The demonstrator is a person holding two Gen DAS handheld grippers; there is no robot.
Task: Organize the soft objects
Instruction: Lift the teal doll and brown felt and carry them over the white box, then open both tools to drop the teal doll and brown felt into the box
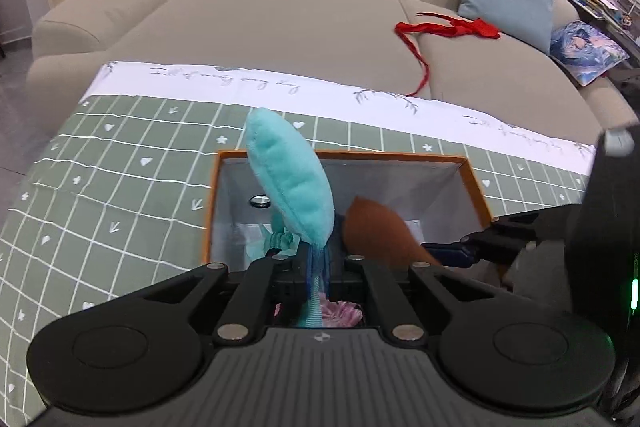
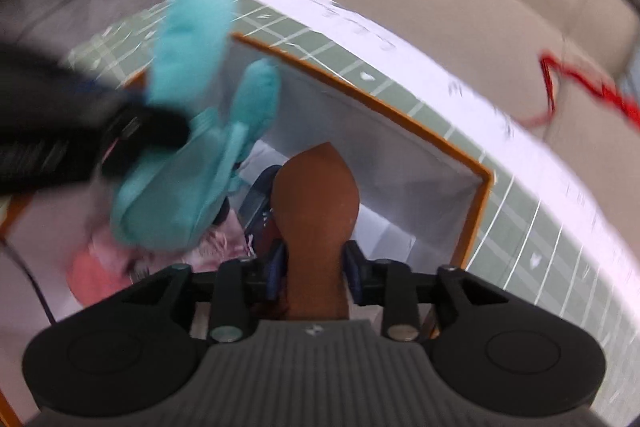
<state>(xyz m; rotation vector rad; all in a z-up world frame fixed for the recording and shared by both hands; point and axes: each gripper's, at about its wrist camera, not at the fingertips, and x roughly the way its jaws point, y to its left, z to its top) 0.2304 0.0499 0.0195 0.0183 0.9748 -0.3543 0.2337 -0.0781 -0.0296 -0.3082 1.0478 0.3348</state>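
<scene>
Left gripper (image 1: pixel 318 267) pinching teal plush toy (image 1: pixel 290 179), long axis upright over orange-rimmed box (image 1: pixel 476 187). Right gripper (image 2: pixel 316 267) clamped on brown soft piece (image 2: pixel 316 195), pointing forward, directly above same box.

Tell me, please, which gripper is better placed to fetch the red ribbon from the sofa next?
Neither is free: the left gripper clamps the teal plush, the right gripper the brown piece. Probably right; the red ribbon lies rightward.

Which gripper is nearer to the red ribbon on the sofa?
Right. The right gripper is over the box's side facing the red ribbon; the left gripper is on the far side.
</scene>
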